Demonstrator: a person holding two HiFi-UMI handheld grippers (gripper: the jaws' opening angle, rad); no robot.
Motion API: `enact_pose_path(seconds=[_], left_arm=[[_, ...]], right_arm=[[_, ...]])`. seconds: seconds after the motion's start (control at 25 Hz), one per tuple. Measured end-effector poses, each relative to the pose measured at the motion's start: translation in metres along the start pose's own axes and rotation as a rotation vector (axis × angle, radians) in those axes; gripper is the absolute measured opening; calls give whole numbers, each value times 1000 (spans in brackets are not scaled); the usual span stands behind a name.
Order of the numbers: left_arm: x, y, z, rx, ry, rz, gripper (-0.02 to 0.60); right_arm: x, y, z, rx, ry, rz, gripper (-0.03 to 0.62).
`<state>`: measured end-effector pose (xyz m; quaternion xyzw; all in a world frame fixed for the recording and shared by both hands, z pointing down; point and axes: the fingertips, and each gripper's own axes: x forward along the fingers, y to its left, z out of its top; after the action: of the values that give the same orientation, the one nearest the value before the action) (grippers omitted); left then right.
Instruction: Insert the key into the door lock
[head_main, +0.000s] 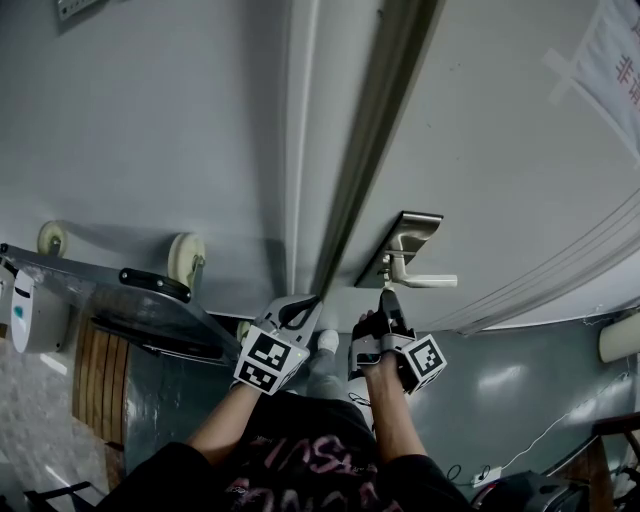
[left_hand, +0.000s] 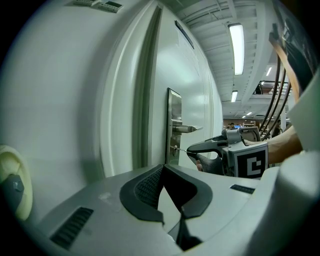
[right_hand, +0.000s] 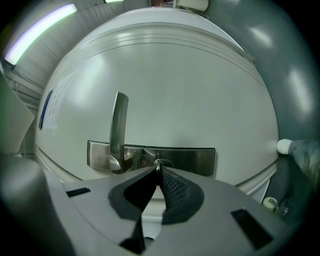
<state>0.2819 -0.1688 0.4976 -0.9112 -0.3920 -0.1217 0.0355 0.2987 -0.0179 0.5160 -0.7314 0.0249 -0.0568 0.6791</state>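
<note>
Right now my right claw (right_hand: 158, 171) pinches the key (left_hand: 182, 149), tip at the door lock (left_hand: 174, 148) below the handle (right_hand: 119, 125). My left claw (left_hand: 162, 170) is pressed together, empty. I judge any tilt could jam the blade.

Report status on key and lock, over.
Left gripper shut, empty. Right gripper shut on key, blade tip at the lock below the handle; depth unclear. Nothing in the way.

From the head we look steeply down the door (head_main: 480, 150). Our right gripper view faces its lock plate (right_hand: 190, 160) close up. Our left gripper view shares it side-on, frame centre.
</note>
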Motion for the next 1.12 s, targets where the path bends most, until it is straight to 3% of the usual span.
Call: enact_pose_path(seconds=[1.12], left_arm=[[7,-3,1,9,25,-29,12]], right_arm=[[5,-1,0,6,18,-4,79]])
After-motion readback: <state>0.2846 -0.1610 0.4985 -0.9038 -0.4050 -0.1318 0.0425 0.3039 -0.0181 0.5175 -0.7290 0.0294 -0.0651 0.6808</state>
